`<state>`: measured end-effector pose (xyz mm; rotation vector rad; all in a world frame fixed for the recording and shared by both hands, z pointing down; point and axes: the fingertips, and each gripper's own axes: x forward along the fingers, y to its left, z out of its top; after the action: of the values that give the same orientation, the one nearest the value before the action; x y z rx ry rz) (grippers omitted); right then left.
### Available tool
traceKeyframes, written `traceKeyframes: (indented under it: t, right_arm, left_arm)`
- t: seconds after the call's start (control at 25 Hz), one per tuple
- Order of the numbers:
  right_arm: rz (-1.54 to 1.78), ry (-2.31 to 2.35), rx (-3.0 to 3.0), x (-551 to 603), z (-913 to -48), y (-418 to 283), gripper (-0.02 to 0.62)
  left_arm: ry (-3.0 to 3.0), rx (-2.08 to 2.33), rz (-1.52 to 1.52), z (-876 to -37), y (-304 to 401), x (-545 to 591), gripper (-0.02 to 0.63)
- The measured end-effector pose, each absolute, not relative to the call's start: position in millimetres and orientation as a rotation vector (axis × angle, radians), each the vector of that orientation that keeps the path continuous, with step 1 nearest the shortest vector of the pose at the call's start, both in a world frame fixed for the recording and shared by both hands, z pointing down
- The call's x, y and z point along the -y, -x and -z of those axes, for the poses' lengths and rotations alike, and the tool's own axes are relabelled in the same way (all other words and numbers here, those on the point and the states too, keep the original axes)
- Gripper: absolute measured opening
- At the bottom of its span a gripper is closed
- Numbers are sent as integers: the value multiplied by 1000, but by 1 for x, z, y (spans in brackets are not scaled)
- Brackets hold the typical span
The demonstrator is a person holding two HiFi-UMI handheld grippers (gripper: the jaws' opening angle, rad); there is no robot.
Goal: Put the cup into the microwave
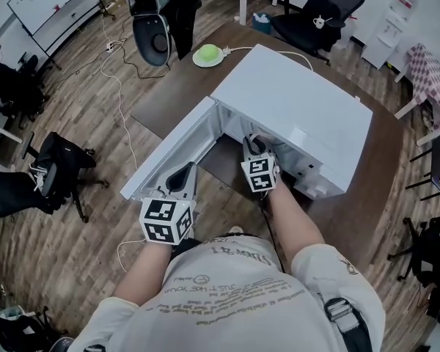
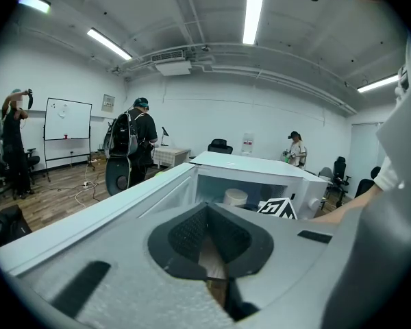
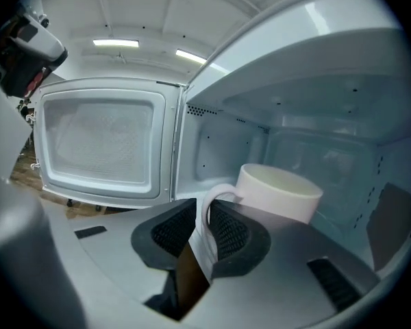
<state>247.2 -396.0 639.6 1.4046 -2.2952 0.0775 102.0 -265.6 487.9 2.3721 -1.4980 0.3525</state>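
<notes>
The white microwave (image 1: 293,101) stands on the brown table with its door (image 1: 172,152) swung open to the left. My right gripper (image 1: 253,144) reaches into the cavity. There the white cup (image 3: 281,194) stands upright on the cavity floor, and its handle (image 3: 207,214) lies between the pads of my right gripper (image 3: 204,218). The jaws stand slightly apart, with a gap showing beside the handle. My left gripper (image 1: 182,176) hovers just inside the open door with its pads together and nothing in them. From the left gripper (image 2: 207,225) view the cup (image 2: 235,197) shows in the cavity.
A green object on a white plate (image 1: 208,53) lies at the far end of the table (image 1: 176,86), with a white cable beside it. Office chairs (image 1: 319,13) stand around the table. Two people (image 2: 133,139) stand in the room beyond.
</notes>
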Motion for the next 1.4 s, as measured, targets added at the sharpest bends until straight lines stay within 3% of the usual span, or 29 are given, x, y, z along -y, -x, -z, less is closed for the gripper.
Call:
traceKeyframes:
  t: [0.12,0.52,0.64,1.4]
  right_arm:
    - [-105,-1382,2285,392,-646,-246,113]
    - [-215,-1589,2289,377,-633,-271,132]
    - [-298,-1614,2304,365,-624,-273,37]
    - [-213,-1574,2599,297,-458,-219,15]
  left_arm:
    - [-2370,1474,-355,-493,-108,267,14]
    - [-2396,1423,-349,-498,-126,270,14]
    - [-2396,1417,-335,-498,-128,272,14]
    - [-2461,1389,-187,-481,-144,271,14]
